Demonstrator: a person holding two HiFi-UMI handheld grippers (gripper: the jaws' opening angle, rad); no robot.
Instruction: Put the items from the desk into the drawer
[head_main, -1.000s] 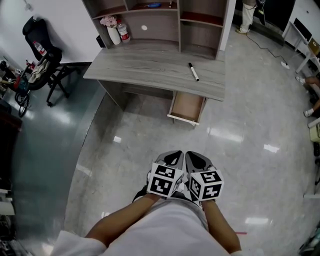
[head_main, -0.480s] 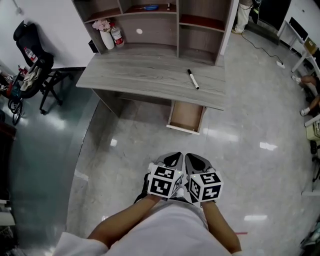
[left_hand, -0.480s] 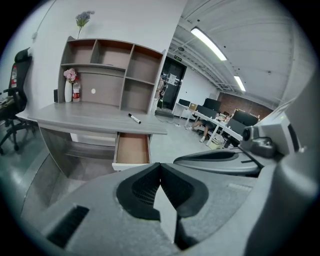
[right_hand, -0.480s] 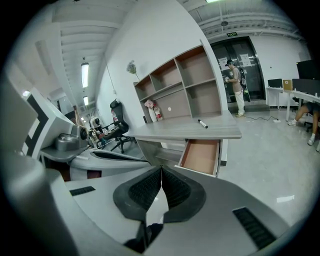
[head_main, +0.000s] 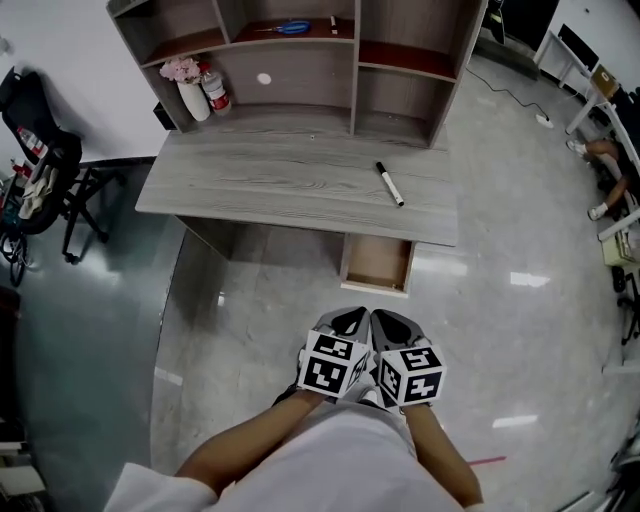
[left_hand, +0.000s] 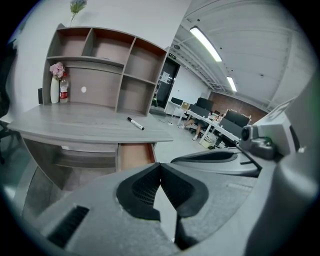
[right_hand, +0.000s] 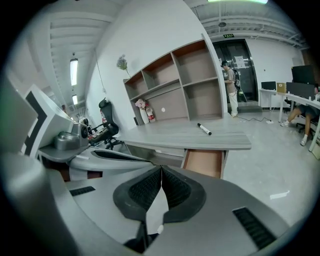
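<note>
A black-and-white marker (head_main: 389, 184) lies on the grey wooden desk (head_main: 260, 185), right of its middle; it also shows in the left gripper view (left_hand: 135, 123) and the right gripper view (right_hand: 204, 129). Under the desk's right end a drawer (head_main: 377, 264) stands pulled open, its brown inside bare. My left gripper (head_main: 345, 322) and right gripper (head_main: 395, 325) are held side by side close to my body, well short of the desk. Both are shut with nothing between the jaws.
A shelf hutch (head_main: 300, 60) stands on the desk's back, with a white vase of pink flowers (head_main: 188, 90) and a red bottle (head_main: 213, 90). A black chair (head_main: 45, 165) stands at the left. Glossy floor (head_main: 500, 300) lies between me and the desk.
The view has moved closer to the desk; desk and drawer have slid lower in the head view. Both grippers stay shut in the same place before my body.
</note>
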